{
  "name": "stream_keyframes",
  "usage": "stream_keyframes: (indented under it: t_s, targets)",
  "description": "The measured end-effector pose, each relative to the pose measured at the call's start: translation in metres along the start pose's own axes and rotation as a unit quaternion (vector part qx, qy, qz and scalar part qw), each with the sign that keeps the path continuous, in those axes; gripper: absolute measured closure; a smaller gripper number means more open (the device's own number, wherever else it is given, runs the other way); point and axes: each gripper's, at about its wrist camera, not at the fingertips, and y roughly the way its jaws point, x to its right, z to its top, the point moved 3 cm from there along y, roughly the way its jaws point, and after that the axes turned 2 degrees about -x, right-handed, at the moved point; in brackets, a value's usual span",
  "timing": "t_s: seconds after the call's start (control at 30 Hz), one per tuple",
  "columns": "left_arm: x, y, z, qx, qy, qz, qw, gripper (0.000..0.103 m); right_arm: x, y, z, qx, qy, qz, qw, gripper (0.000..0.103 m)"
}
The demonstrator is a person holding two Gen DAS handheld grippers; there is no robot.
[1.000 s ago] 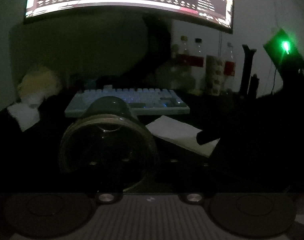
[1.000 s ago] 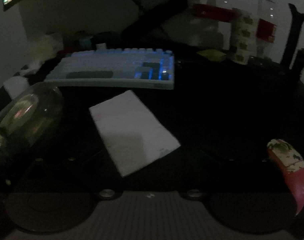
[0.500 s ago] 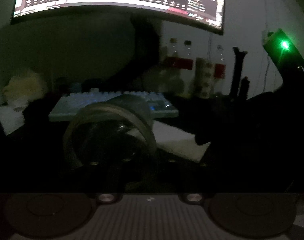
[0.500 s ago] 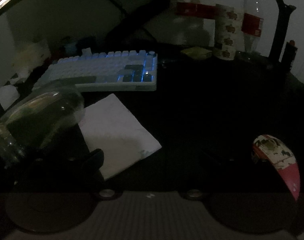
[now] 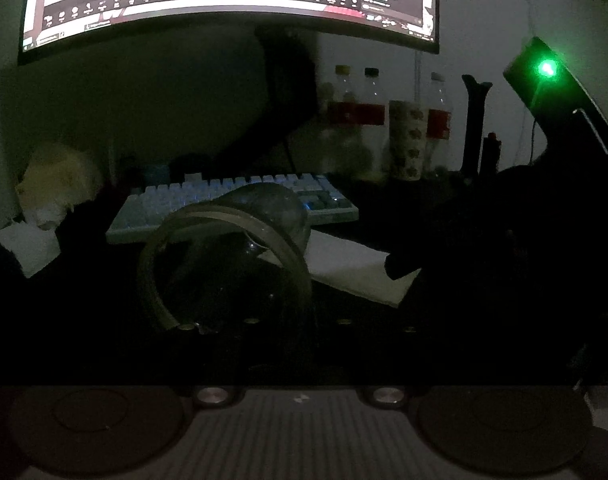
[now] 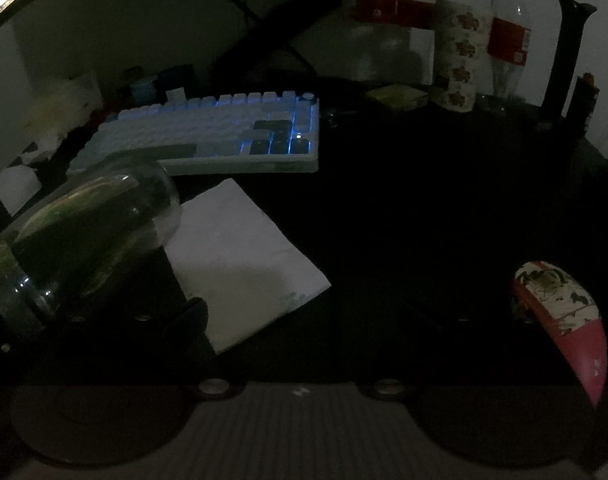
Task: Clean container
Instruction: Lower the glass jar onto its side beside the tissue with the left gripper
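Though the light is poor, these much can be read, left to right:
Jar: glass jar [image 5: 227, 264] tilted on its side off the counter [image 6: 404, 220], mouth toward the left camera, base toward the keyboard [image 6: 207, 140].
Left gripper [image 5: 263, 320]: seemingly clamped on the jar's rim; fingers too dark to be sure.
Napkin: white napkin [image 6: 239, 264] flat just right of the jar, partly under it.
Right gripper [image 6: 304, 320]: over the napkin's near edge; jaws lost in shadow, cannot tell.
Progress: no wiping visible; jar's cleanliness unreadable.
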Motion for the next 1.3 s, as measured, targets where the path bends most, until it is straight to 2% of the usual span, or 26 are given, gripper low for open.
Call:
stream_keyframes:
  t_s: [0.13,0.2,0.23,0.27,0.3,0.33,0.4,0.47,0.53,0.6,0.67,0.73,0.83,0.93,0.97,1.1,1.13,1.2,1.23,1.3]
  targets:
    - [-0.002,-0.005,0.0,-0.008,0.0,0.001,1.0,0.092,-0.001,-0.001,0.0,0.001,0.001,0.001,1.0,0.0]
    - [-0.004,-0.009,0.0,-0.017,-0.002,-0.003,0.9999,0.086,-0.002,-0.002,0.0,0.0,0.001,0.002,1.0,0.0]
    - [-0.005,-0.012,0.001,-0.021,-0.003,-0.006,0.9998,0.075,-0.002,-0.002,0.0,0.0,0.0,0.004,1.0,0.0]
    - [-0.006,-0.017,0.002,-0.019,-0.004,-0.007,0.9998,0.07,-0.002,-0.003,0.001,0.001,-0.002,0.005,1.0,0.0]
    - [-0.006,-0.023,0.003,-0.014,-0.001,-0.006,0.9999,0.056,-0.003,-0.004,0.001,0.002,-0.003,0.006,1.0,0.0]
    - [-0.007,-0.029,0.005,-0.006,0.004,-0.006,1.0,0.05,-0.004,-0.006,0.001,0.004,-0.003,0.007,1.0,0.0]
    - [-0.007,-0.04,0.011,0.008,0.01,-0.011,0.9999,0.05,-0.005,-0.009,0.001,0.008,-0.005,0.01,1.0,0.0]
    - [-0.008,-0.05,0.018,0.02,0.014,-0.019,0.9995,0.04,-0.006,-0.011,0.001,0.01,-0.006,0.011,1.0,0.0]
    - [-0.011,-0.061,0.026,0.039,0.013,-0.017,0.999,0.011,-0.007,-0.015,0.002,0.011,-0.007,0.013,1.0,0.0]
    - [-0.016,-0.072,0.036,0.065,0.014,0.006,0.9978,0.0,-0.008,-0.022,0.003,0.016,-0.004,0.017,1.0,0.0]
    - [-0.029,-0.075,0.048,0.066,-0.006,0.048,0.9967,0.0,-0.009,-0.032,0.006,0.023,0.001,0.027,0.999,0.0]
    - [-0.048,-0.067,0.06,0.016,-0.049,0.072,0.996,0.0,-0.013,-0.044,0.009,0.029,0.002,0.036,0.999,0.0]
    - [-0.073,-0.05,0.07,-0.075,-0.097,0.053,0.991,0.0,-0.02,-0.062,0.015,0.034,0.002,0.05,0.998,0.0]
    - [-0.091,-0.038,0.075,-0.084,-0.136,0.005,0.9871,0.0,-0.028,-0.076,0.02,0.032,0.007,0.057,0.998,0.0]
    - [-0.095,-0.034,0.076,-0.085,-0.14,0.006,0.9865,0.0,-0.031,-0.077,0.021,0.028,0.004,0.051,0.998,0.0]
    - [-0.093,-0.026,0.079,-0.112,-0.12,0.057,0.9849,0.0,-0.041,-0.08,0.023,0.012,-0.009,0.027,1.0,0.0]
    - [-0.092,-0.027,0.078,-0.11,-0.123,0.061,0.9844,0.0,-0.044,-0.08,0.023,0.008,-0.013,0.021,1.0,0.0]
    - [-0.09,-0.025,0.076,-0.118,-0.136,0.045,0.9826,0.0,-0.045,-0.078,0.019,0.003,-0.011,0.005,1.0,0.0]
    - [-0.089,-0.027,0.071,-0.121,-0.14,0.05,0.9814,0.0,-0.043,-0.075,0.017,0.003,-0.005,0.004,1.0,0.0]
    - [-0.087,-0.028,0.065,-0.125,-0.138,0.073,0.9797,0.0,-0.038,-0.07,0.014,-0.006,0.016,0.028,0.999,0.0]
